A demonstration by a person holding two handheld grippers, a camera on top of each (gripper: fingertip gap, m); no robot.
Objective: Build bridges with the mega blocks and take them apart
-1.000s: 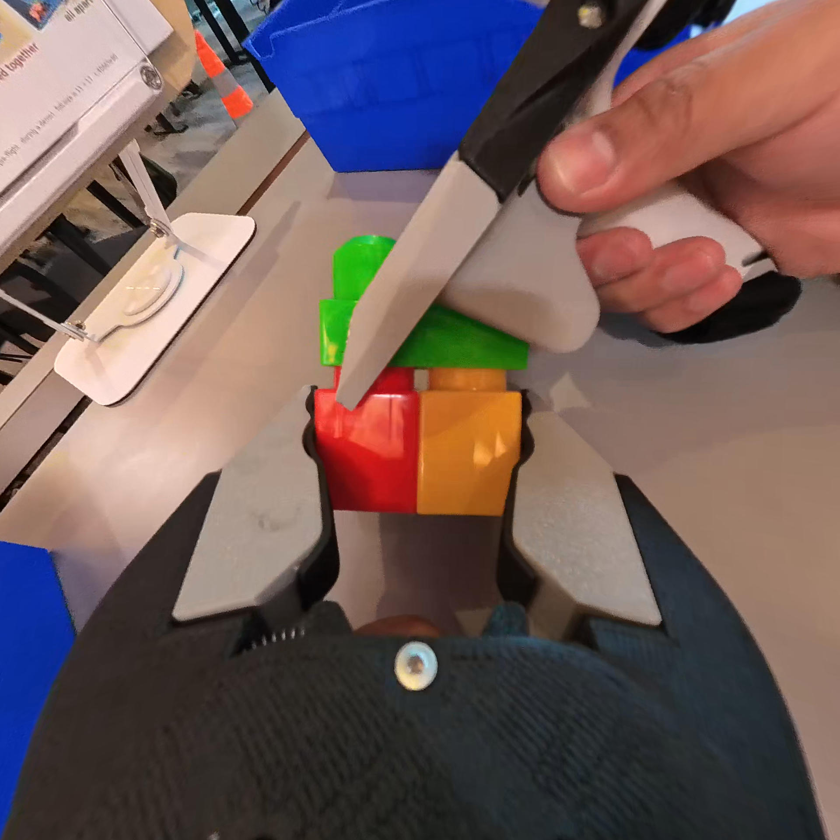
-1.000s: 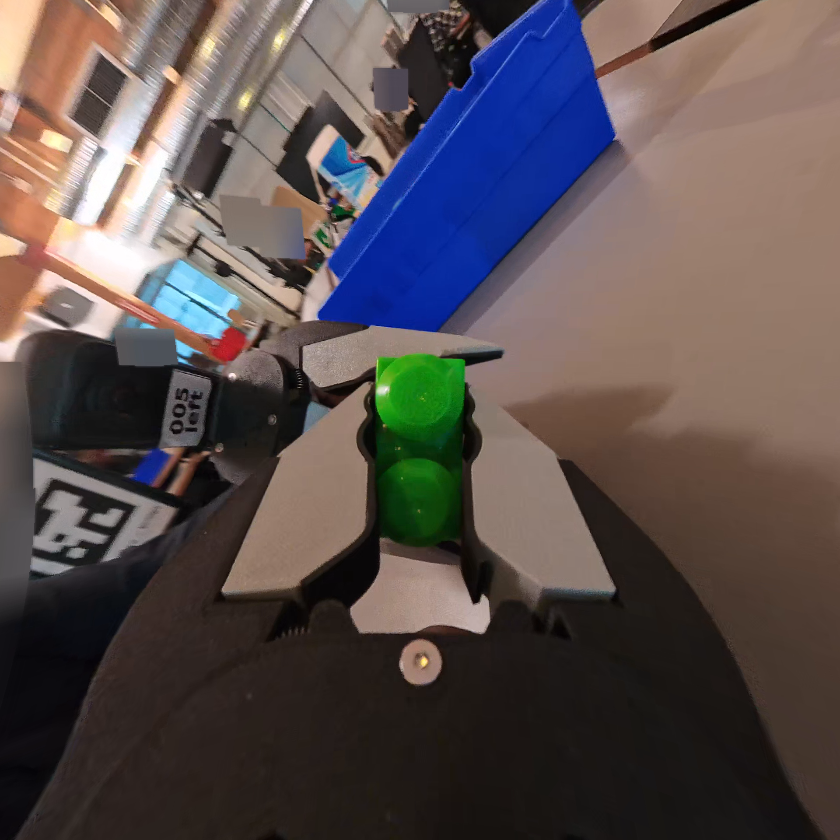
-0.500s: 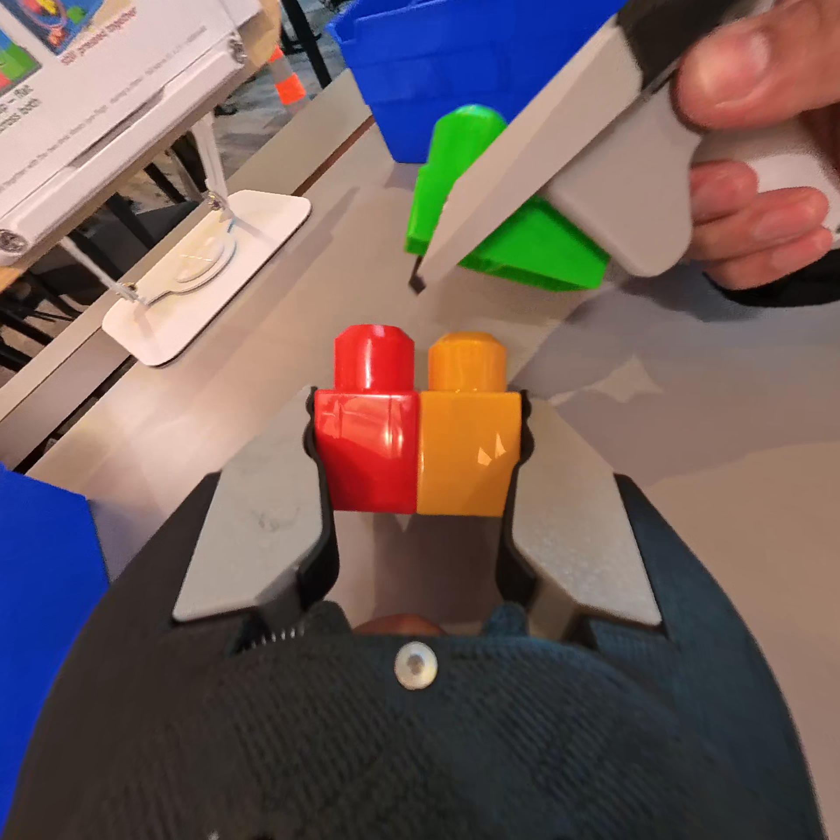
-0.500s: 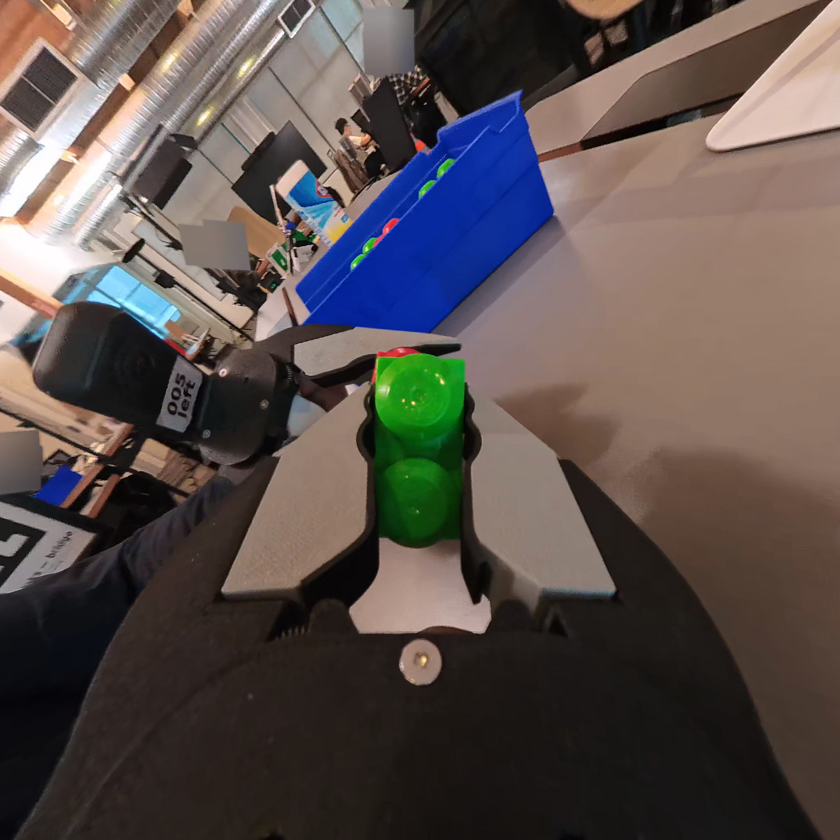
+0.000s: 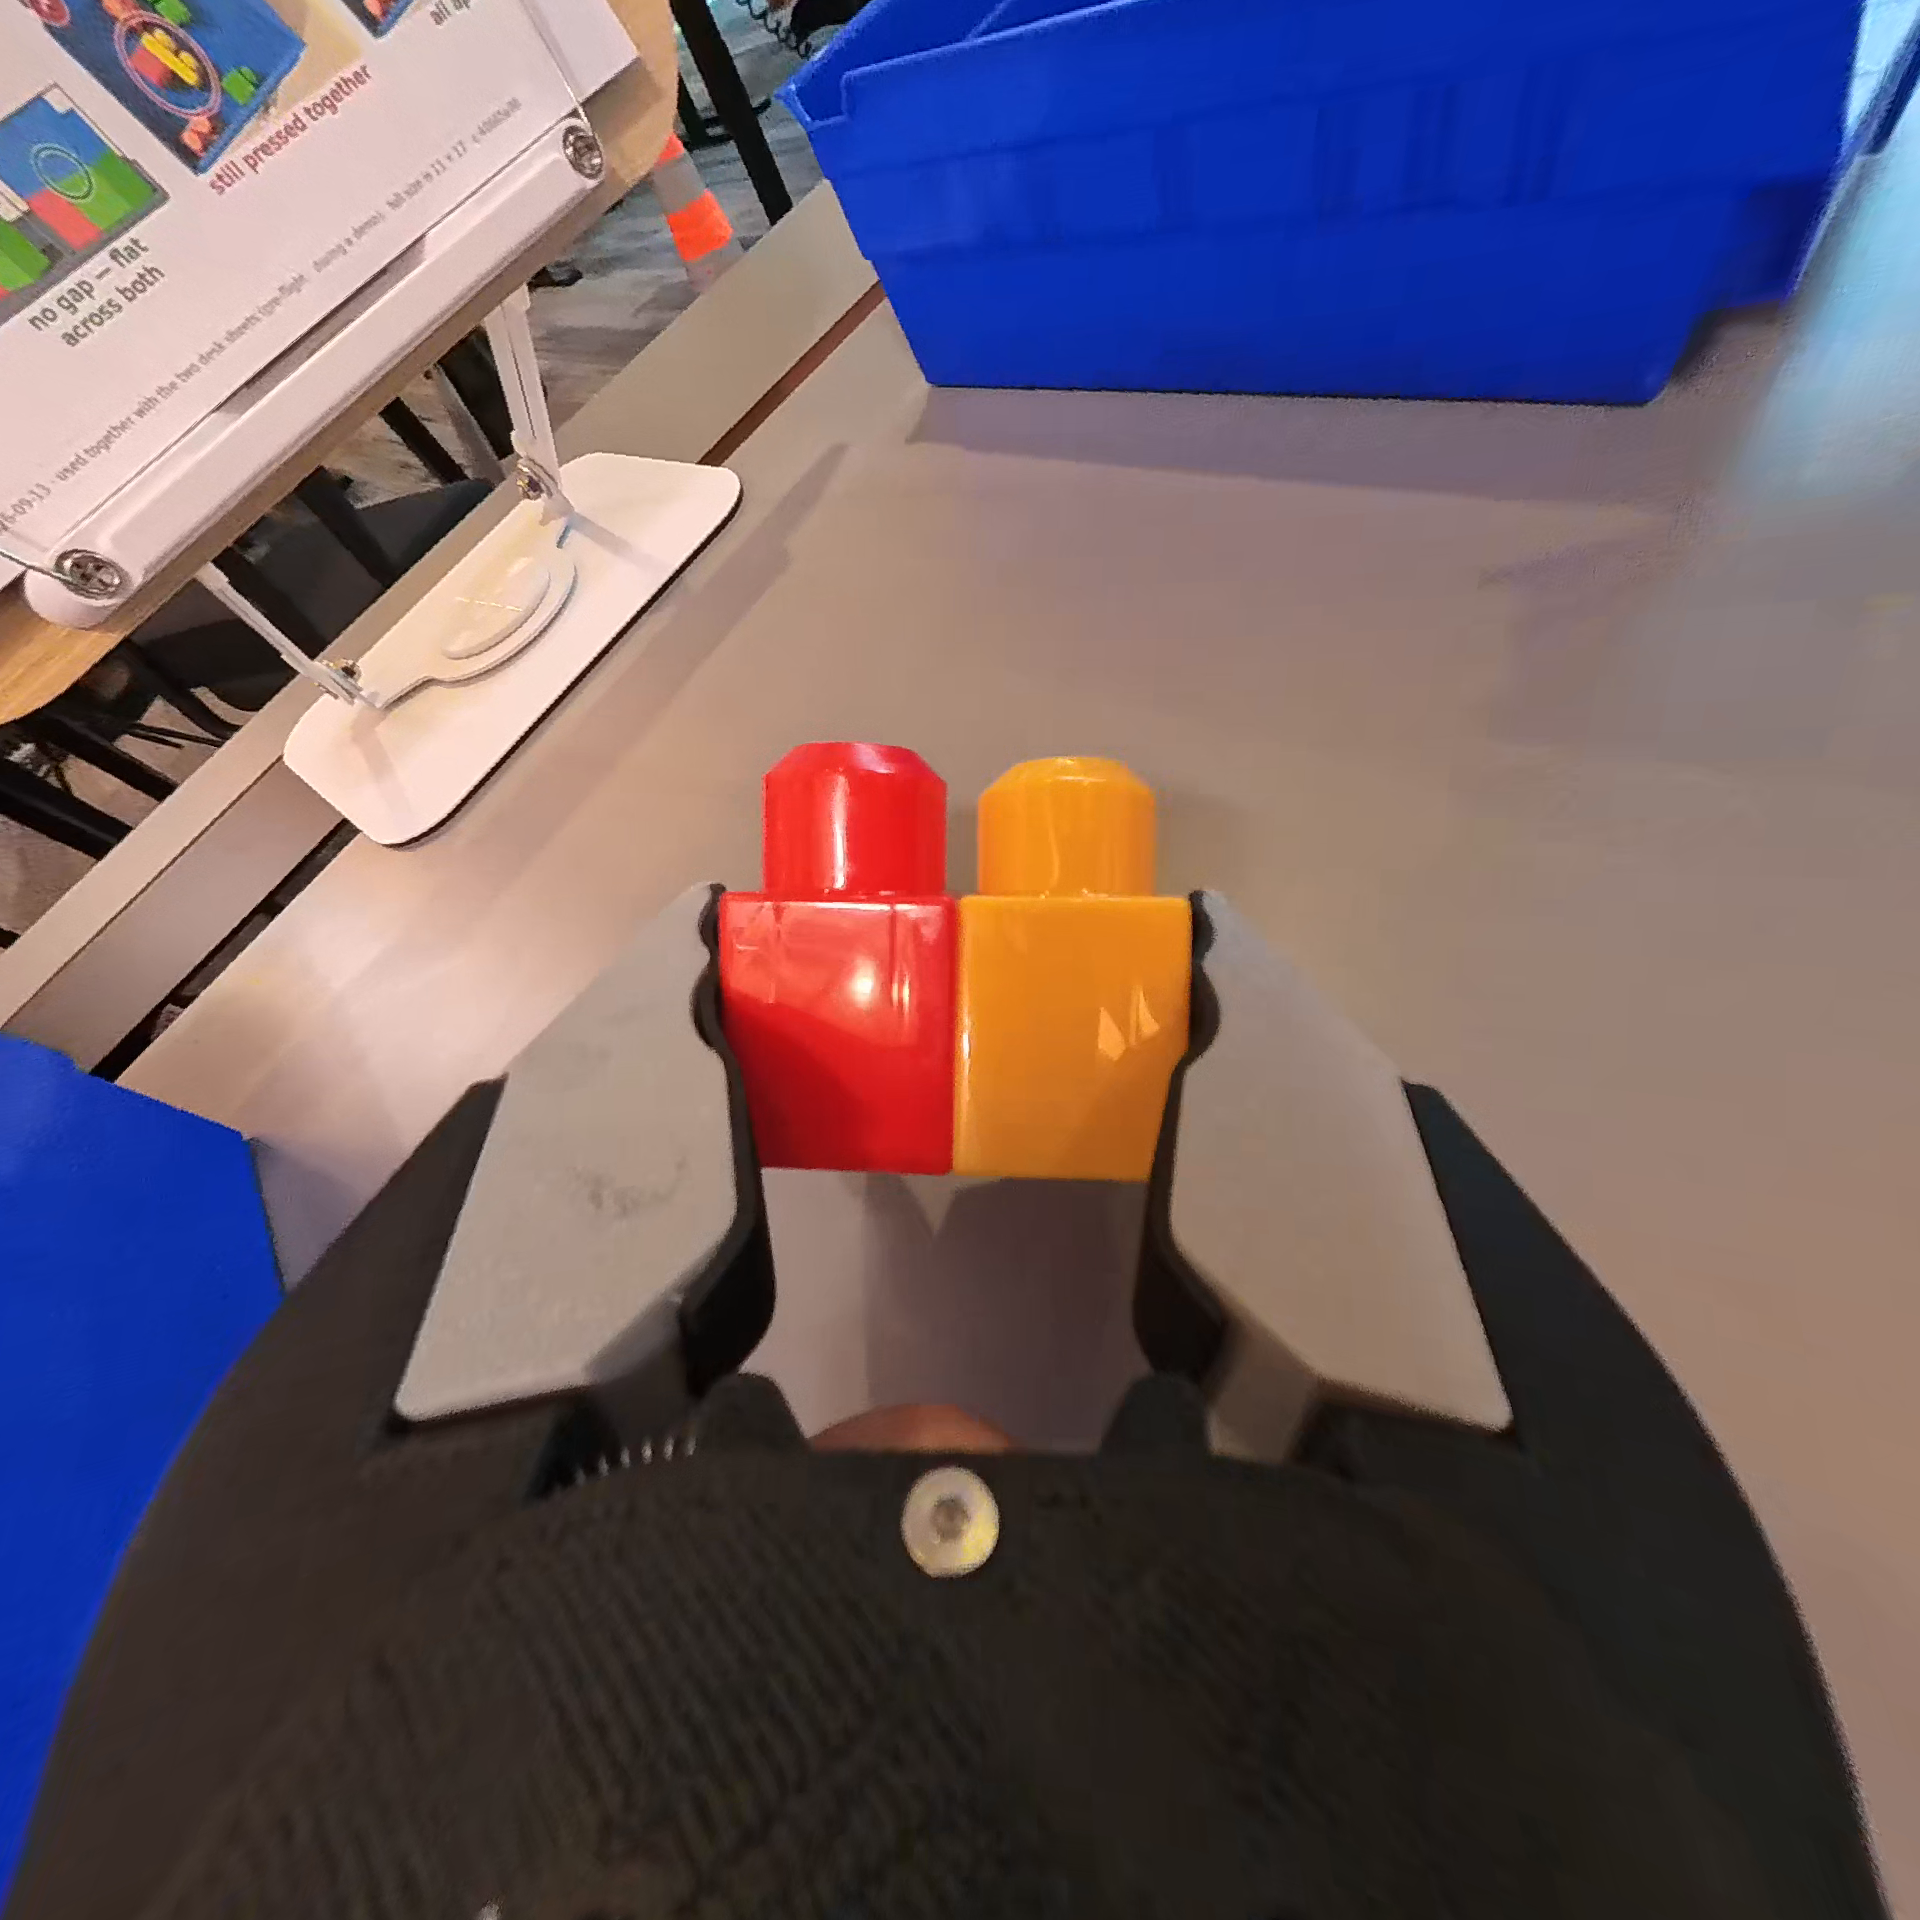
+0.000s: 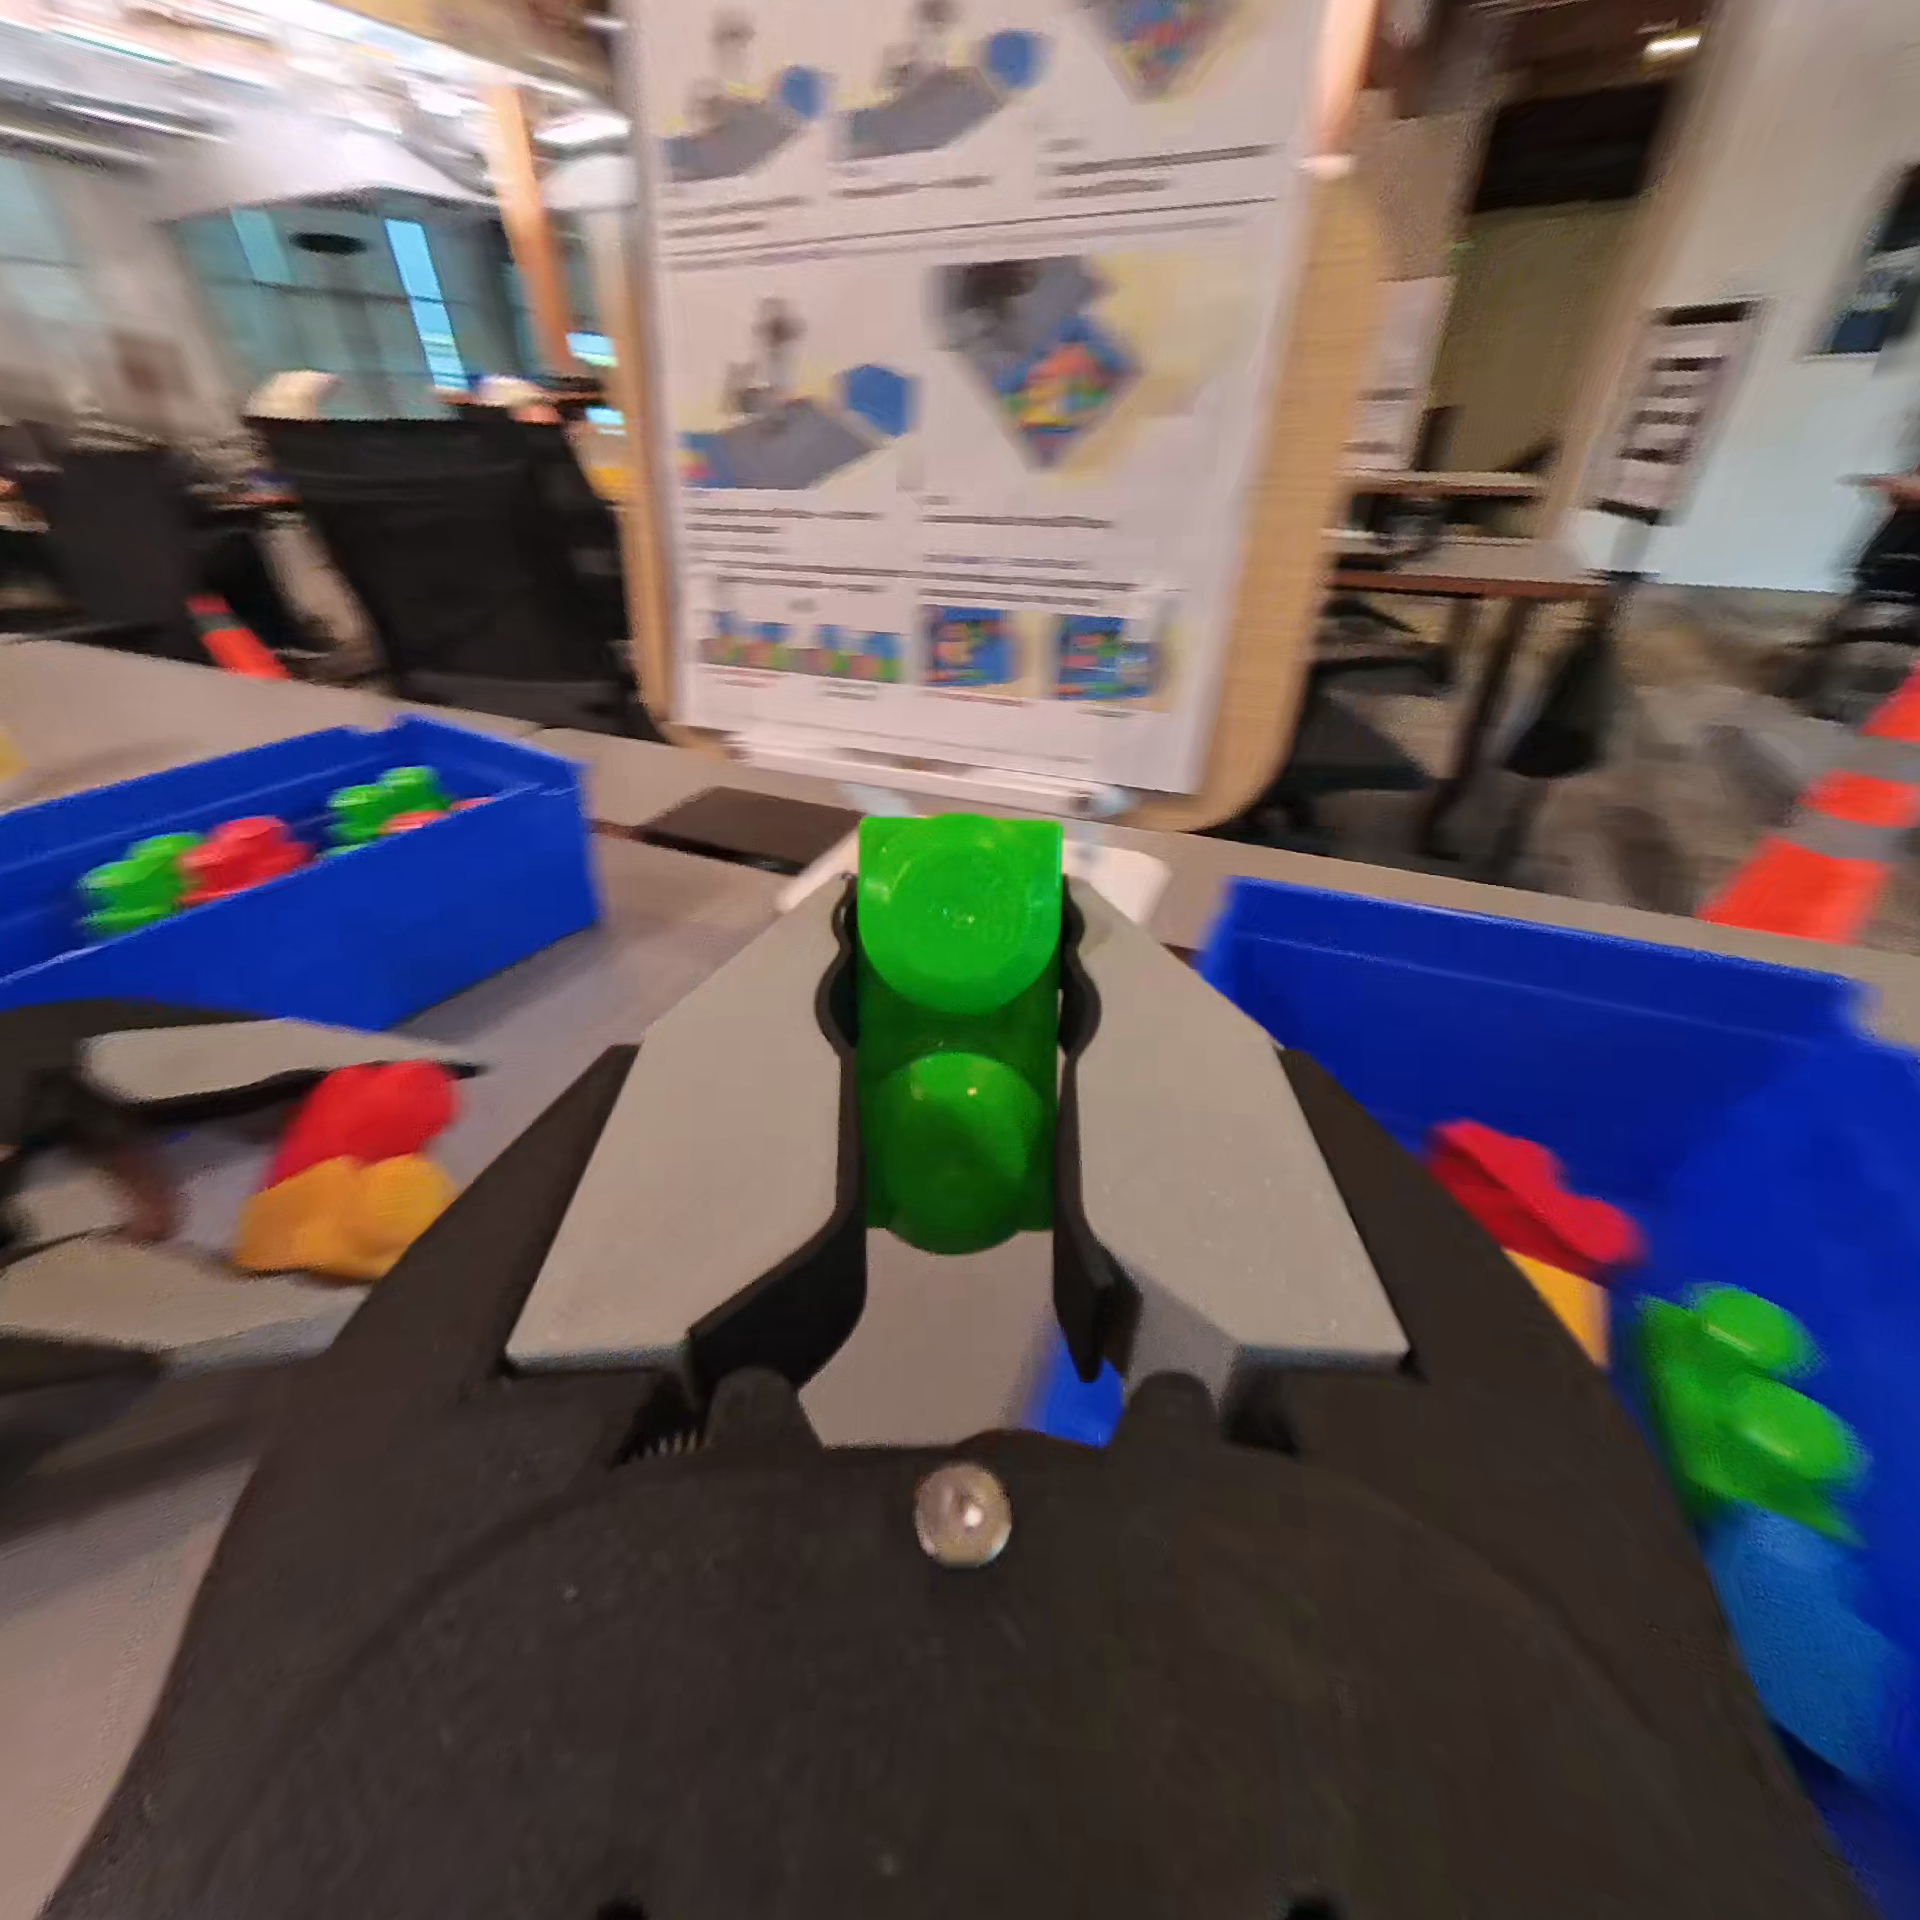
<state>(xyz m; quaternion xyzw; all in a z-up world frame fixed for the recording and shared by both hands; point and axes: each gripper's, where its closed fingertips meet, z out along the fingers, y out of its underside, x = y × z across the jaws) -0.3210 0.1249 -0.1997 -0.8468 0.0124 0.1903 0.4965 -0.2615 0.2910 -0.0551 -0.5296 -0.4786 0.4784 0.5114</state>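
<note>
My left gripper (image 5: 954,935) is shut on a red block (image 5: 842,1029) and an orange block (image 5: 1070,1039) that stand side by side, studs up, on the grey table (image 5: 1351,727). My right gripper (image 6: 958,935) is shut on a green two-stud block (image 6: 956,1039) and holds it in the air, apart from the pair. In the blurred right wrist view the red block (image 6: 364,1112) and orange block (image 6: 343,1216) show at the left, with the left gripper's finger (image 6: 239,1055) beside them.
A blue bin (image 5: 1351,208) stands behind the blocks; it shows with several blocks in it in the right wrist view (image 6: 312,904). Another blue bin (image 6: 1662,1091) with red and green blocks is at the right. A white instruction stand (image 5: 499,644) is at the left. A blue bin corner (image 5: 104,1247) is near left. My right fingertips sit around 25 cm from my left ones.
My right gripper has pulled the green block off the red and orange pair and swung away out of the left wrist view. My left gripper still holds the pair.
</note>
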